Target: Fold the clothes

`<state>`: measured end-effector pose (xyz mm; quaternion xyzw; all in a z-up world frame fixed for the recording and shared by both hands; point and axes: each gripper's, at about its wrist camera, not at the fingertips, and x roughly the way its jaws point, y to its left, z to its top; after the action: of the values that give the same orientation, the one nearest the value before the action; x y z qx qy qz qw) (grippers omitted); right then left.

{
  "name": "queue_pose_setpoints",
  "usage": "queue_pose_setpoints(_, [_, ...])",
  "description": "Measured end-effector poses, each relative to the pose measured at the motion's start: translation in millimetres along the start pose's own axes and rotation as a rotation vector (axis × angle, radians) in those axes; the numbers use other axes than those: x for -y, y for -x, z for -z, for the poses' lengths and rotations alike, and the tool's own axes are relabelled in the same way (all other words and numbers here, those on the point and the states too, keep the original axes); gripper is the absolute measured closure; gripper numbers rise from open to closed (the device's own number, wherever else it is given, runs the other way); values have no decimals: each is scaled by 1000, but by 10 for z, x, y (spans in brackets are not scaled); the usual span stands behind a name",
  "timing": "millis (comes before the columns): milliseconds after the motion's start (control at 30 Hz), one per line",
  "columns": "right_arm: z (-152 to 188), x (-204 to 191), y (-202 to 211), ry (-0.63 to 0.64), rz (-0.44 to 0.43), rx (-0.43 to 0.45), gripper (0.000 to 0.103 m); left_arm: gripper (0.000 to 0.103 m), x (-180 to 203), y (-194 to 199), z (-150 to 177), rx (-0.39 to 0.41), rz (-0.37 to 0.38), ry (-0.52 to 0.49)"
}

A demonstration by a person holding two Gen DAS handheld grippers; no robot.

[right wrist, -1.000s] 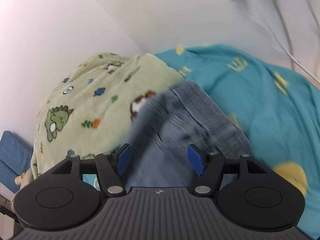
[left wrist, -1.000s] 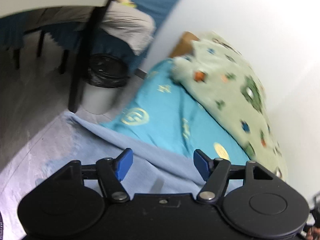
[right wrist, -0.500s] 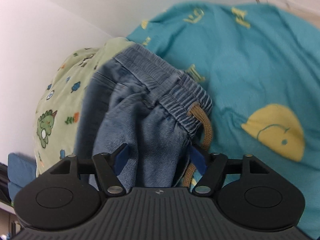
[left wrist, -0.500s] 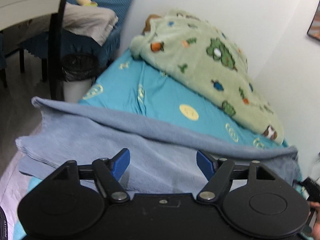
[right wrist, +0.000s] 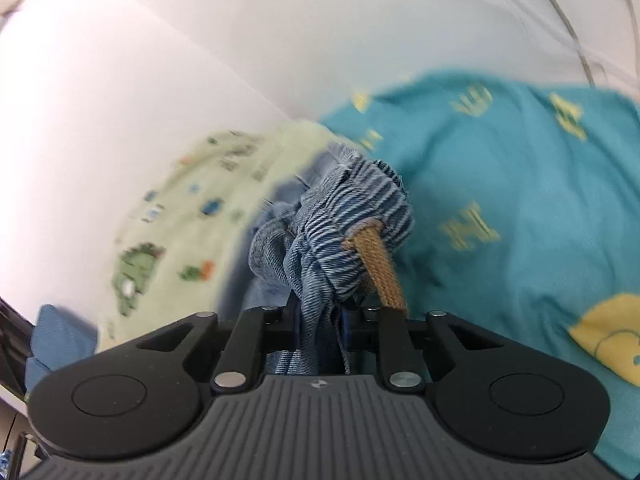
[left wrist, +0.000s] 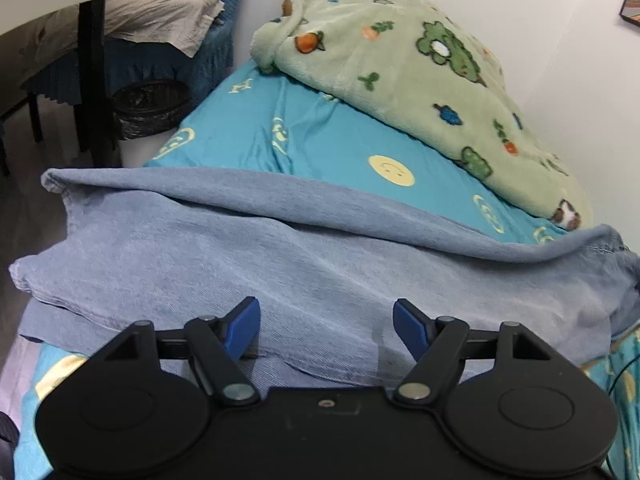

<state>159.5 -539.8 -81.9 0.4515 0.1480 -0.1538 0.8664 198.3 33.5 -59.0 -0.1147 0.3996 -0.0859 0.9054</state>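
Note:
Light blue jeans lie spread across the bed, their legs stretching left to right in the left wrist view. My left gripper hovers just above the denim, open, with nothing between its blue pads. In the right wrist view the gathered elastic waistband and its tan drawstring bunch up in front of my right gripper. Its jaws are closing, and denim is pinched between them.
A turquoise bed sheet with yellow prints covers the bed. A green dinosaur blanket is heaped along the white wall. Off the bed's left end are a lined bin, a black post and a draped chair. Cables hang on the wall.
The right gripper's jaws have closed on the jeans' waistband and lifted it into a bunch. The left gripper has swung over the jeans' legs and come closer to them, still open.

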Motion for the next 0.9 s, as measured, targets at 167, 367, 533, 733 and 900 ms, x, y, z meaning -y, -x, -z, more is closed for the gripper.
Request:
queue_pose_setpoints(167, [-148,-145,486,-17,-35,84,87,32,55,100,66,11,3,-40])
queue_pose_setpoints(367, [-321,-9,993,-42,-26,135,87,32,108,121,110,16,13,-68])
queue_pose_setpoints(533, [-146,652,890,-181,164,14,87,32,104,-41,128,0,-24,-94])
queue_pose_setpoints(733, [-112,724,821,-134,210,-21,86,32,104,-312,160,-40,-70,-118])
queue_pose_setpoints(900, [-25,-53,872,167,195,73,86,32,108,-363,148,-45,-81,-118])
